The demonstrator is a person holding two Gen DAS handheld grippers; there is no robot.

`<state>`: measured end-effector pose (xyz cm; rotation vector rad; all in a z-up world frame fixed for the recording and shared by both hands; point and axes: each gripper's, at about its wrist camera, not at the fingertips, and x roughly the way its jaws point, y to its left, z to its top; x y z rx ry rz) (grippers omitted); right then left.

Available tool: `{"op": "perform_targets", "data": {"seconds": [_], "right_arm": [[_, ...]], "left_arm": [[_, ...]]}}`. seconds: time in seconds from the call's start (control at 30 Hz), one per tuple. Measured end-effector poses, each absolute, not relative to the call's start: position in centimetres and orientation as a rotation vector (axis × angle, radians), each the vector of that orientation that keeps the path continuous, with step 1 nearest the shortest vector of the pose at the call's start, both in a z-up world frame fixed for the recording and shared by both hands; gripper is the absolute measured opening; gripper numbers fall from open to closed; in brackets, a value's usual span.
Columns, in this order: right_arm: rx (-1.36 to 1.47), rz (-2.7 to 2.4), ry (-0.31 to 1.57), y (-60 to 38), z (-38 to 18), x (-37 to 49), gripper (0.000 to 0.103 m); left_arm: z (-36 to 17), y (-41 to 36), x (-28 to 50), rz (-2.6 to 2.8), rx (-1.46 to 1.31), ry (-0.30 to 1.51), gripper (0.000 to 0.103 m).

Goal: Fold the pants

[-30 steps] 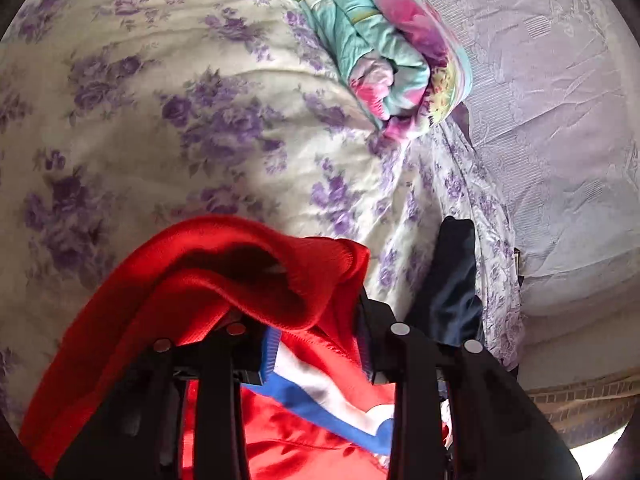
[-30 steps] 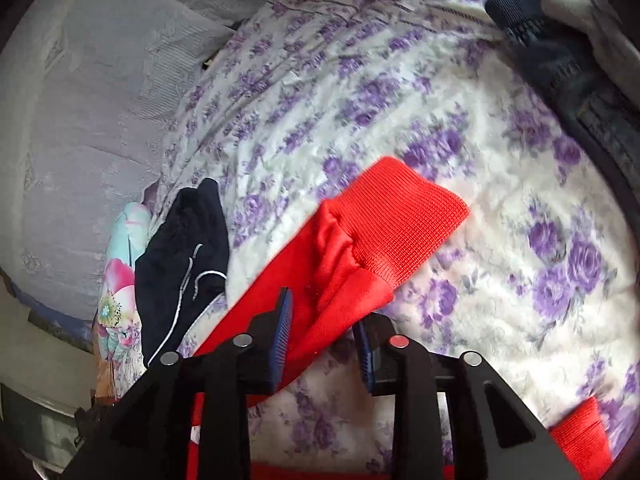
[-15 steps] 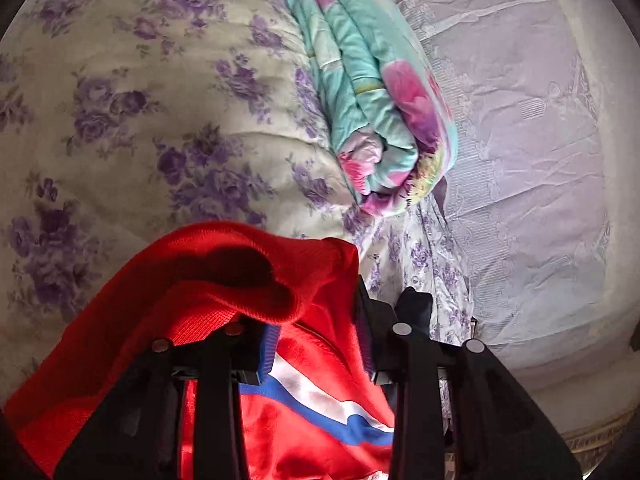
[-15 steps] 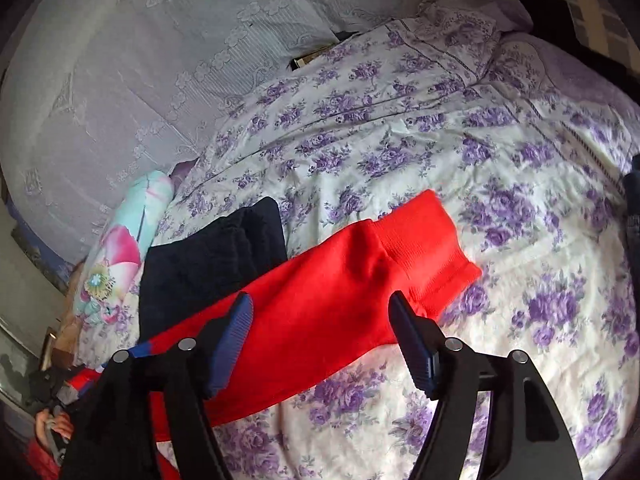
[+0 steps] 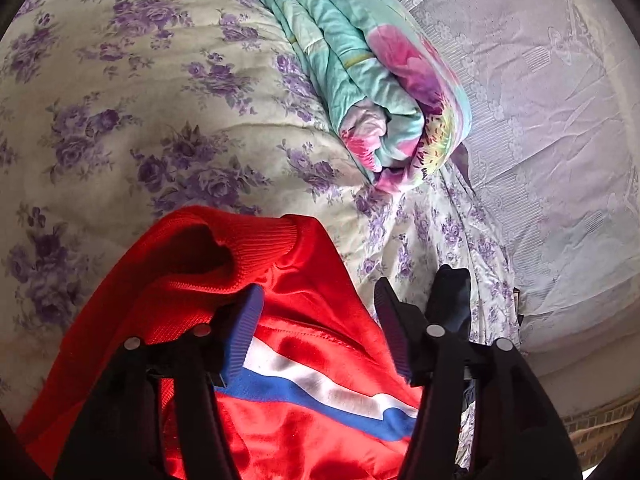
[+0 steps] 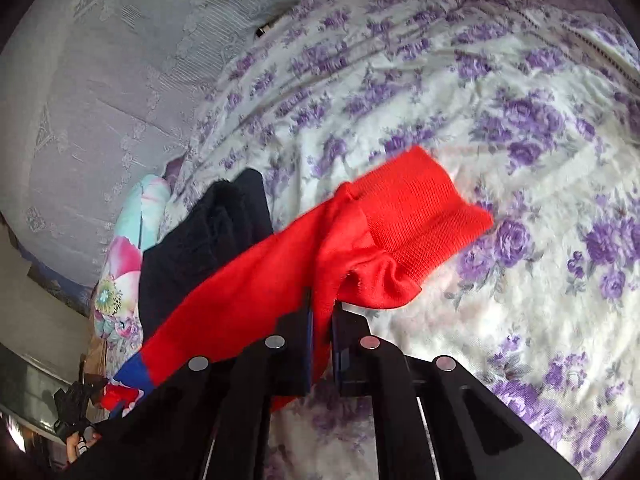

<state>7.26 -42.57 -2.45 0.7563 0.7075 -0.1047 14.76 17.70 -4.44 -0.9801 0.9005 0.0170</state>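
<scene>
Red track pants with a white and blue stripe [image 5: 320, 392] lie on the floral bedspread [image 5: 140, 120]. Their ribbed waistband [image 5: 208, 248] bunches at the tips of my left gripper [image 5: 318, 300]. Its jaws are opening: the cloth lies between them and the right pad stands clear of it. In the right wrist view one red leg [image 6: 248, 292] stretches leftward, and its ribbed cuff [image 6: 420, 208] hangs just above the bed. My right gripper [image 6: 322, 308] is shut on that leg just behind the cuff.
A rolled teal and pink floral quilt [image 5: 368, 68] lies beyond the waistband. A dark garment [image 6: 204, 248] sits beside the red leg, by the quilt. Pale lilac lace fabric [image 5: 540, 120] borders the bed. The purple-flowered bedspread [image 6: 440, 80] spreads wide past the cuff.
The left jaws have spread apart off the waistband. The right jaws let the leg go, opened wide, then closed on it again just behind the cuff, which now lifts off the bed.
</scene>
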Motion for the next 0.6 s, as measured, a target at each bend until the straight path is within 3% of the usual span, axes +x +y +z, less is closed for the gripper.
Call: {"op": "perform_targets", "data": {"seconds": [0.07,0.13,0.17,0.23,0.27,0.43,0.5,0.6], "right_arm": [[0.713,-0.118,0.678,-42.4,-0.7,5.7,0.007],[0.602,-0.179,0.781,-42.6,-1.2,5.6,0.010],[0.568,-0.209,0.881,-42.9,-2.7,6.1,0.024],[0.650,-0.182,0.883,-44.2,-3.5,5.2,0.030],[0.666,-0.206,0.862,-44.4,-2.7,4.5,0.039],[0.394,-0.239,0.666,-40.1,3.6,1.5,0.046],[0.320,-0.112,0.689,-36.4,4.2,2.7,0.061],[0.141,0.002,0.798,-30.3,1.9,5.9,0.070]], "left_arm": [[-4.1,17.8,14.8,-0.010,-0.977,0.909,0.057],[-4.1,17.6,15.1,-0.043,-0.964,0.941,0.064],[-4.1,17.4,15.3,-0.056,-0.946,0.967,0.069],[-3.6,16.7,15.3,-0.064,-0.882,1.003,0.073],[-3.1,16.4,15.2,-0.072,-0.844,1.016,0.080],[0.7,14.4,11.8,-0.188,-0.596,0.990,0.086],[0.8,12.9,10.8,-0.201,-0.465,0.997,0.088],[-1.7,10.5,11.0,-0.111,-0.215,1.075,0.088]]}}
